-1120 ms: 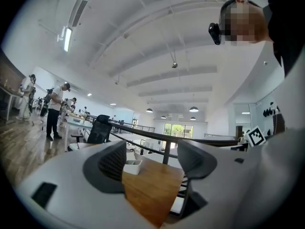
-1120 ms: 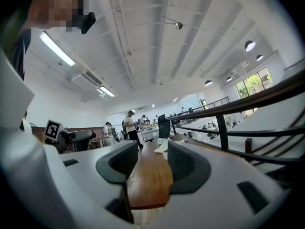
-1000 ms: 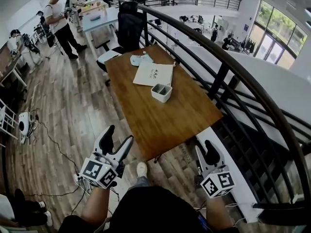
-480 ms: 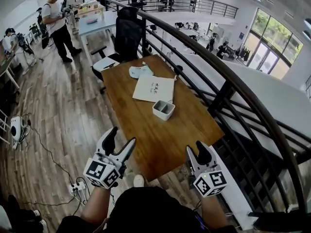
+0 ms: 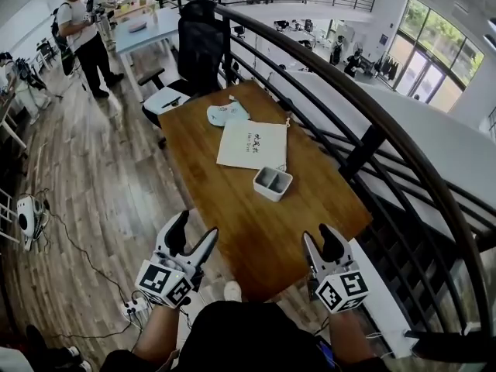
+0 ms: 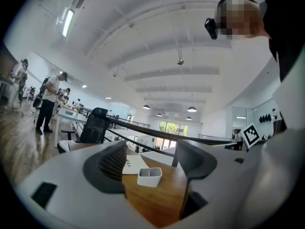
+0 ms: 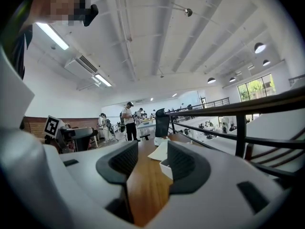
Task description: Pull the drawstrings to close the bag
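Head view with both gripper views. The left hand-held gripper [image 5: 194, 229] hangs over the wood-plank floor [image 5: 101, 177], just off the near left corner of the brown wooden worktop [image 5: 256, 223]. Its jaws stand apart with nothing between them; its own view shows only the worktop through the gap. The right hand-held gripper [image 5: 319, 239] sits at the worktop's near right edge. Its jaws are likewise parted and empty.

The flat cream fabric drawstring bag [image 5: 252, 146] lies on the far half of the worktop, well apart from both hand-held grippers. A small white two-compartment tray [image 5: 273, 183] stands just on its near side. A pale blue crumpled pouch [image 5: 226, 115] lies just beyond the bag. A black office chair [image 5: 200, 49] stands at the far end. A black metal railing [image 5: 364, 142] runs along the worktop's right side.
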A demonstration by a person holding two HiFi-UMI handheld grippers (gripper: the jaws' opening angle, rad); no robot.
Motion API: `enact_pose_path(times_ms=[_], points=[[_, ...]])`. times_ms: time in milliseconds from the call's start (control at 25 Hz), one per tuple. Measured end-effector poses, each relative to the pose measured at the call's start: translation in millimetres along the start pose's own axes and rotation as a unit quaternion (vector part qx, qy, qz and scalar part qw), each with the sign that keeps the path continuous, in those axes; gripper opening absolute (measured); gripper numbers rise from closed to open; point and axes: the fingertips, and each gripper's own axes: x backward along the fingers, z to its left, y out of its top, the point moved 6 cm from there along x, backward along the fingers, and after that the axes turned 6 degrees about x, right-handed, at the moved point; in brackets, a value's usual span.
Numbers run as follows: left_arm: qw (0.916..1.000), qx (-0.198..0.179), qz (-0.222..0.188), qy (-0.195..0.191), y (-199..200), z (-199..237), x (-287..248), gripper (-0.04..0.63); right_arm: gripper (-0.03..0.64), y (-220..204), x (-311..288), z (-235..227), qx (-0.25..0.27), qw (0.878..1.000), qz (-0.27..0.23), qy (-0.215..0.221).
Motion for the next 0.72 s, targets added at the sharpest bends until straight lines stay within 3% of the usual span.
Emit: enact_pose_path(times_ms=[320,720], points=[[0.9993,-0.008,0.023,-0.027,3,32,-33,0.325,0.195,5,-37,-16,0.010,0.999,0.014,-0.027],[0.9990,0.016,0.040,0.009,-14,29,-56,0.325,0.195,0,-85,-57,0.007,0.999,0.051,0.004]])
